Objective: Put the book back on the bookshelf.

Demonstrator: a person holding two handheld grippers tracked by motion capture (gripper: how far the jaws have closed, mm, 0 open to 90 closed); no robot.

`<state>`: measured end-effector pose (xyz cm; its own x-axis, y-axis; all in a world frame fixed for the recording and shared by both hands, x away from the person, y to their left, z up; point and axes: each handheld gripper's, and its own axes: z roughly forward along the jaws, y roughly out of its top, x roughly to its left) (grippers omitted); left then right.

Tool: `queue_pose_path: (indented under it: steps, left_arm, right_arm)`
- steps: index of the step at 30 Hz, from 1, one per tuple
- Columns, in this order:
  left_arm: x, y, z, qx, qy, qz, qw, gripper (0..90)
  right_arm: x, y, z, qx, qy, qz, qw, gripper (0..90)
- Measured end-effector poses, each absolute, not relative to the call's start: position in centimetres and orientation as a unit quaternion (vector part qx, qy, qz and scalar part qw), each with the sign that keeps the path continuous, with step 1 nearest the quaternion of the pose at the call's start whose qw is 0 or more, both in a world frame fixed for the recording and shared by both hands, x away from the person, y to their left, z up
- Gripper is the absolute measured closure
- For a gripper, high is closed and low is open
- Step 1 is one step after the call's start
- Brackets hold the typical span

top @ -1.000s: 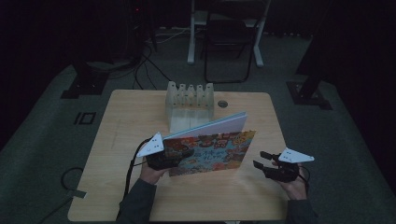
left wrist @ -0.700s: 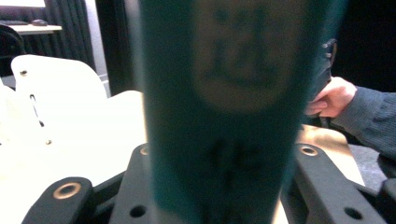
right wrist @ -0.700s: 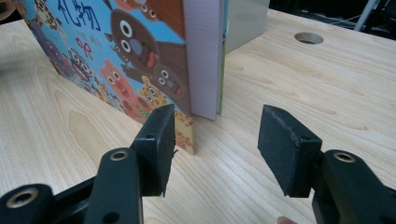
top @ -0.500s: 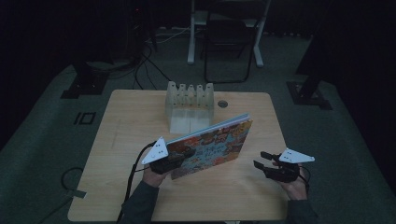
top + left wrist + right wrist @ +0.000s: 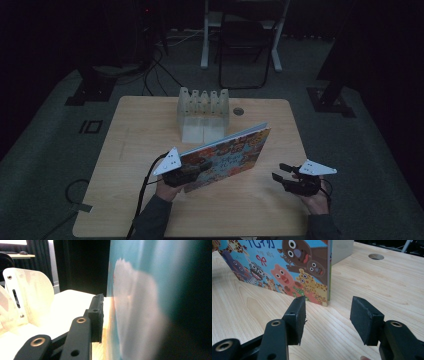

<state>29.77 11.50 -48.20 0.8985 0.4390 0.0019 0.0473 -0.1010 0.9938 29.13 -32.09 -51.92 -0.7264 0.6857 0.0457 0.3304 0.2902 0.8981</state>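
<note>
jaws: ours are matte black bars with brass-ringed screw holes, square pads
plates: our left gripper (image 5: 187, 172) and right gripper (image 5: 287, 176) carry pale triangles
sleeves: dark

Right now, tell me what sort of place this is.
Probably a dim lab or recording studio: one lit wooden table on grey carpet, cables across the floor, equipment stands behind, and a folding chair.

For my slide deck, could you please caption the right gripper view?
Right gripper, jaws open and empty, faces the colourful cartoon-animal picture book standing on the light wooden table.
</note>
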Motion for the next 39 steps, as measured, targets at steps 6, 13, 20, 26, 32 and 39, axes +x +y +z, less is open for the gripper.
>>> queue_pose_path:
  steps: [6,13,20,26,32,39]
  left_arm:
    - [29.7,11.4,-48.4,0.722,0.174,0.164,0.650,65.9]
    - [29.2,10.9,-48.5,0.720,0.173,0.181,0.647,79.2]
    - [29.1,10.7,-48.7,0.718,0.171,0.183,0.649,79.1]
    - [29.3,10.8,-49.0,0.717,0.178,0.174,0.651,70.6]
    - [29.4,10.7,-49.2,0.716,0.181,0.170,0.653,70.3]
    - [29.1,10.2,-49.3,0.721,0.189,0.192,0.639,75.3]
  right_arm:
    - [29.2,-32.3,-52.3,0.328,0.784,0.497,0.177,45.7]
    - [29.2,-32.4,-52.6,0.332,0.784,0.495,0.174,45.7]
    - [29.3,-32.5,-52.9,0.336,0.784,0.492,0.173,45.5]
    - [29.3,-32.6,-53.2,0.338,0.786,0.489,0.170,45.4]
    - [29.5,-32.6,-53.8,0.345,0.791,0.477,0.169,45.3]
    - [29.7,-32.8,-54.8,0.355,0.797,0.458,0.171,45.2]
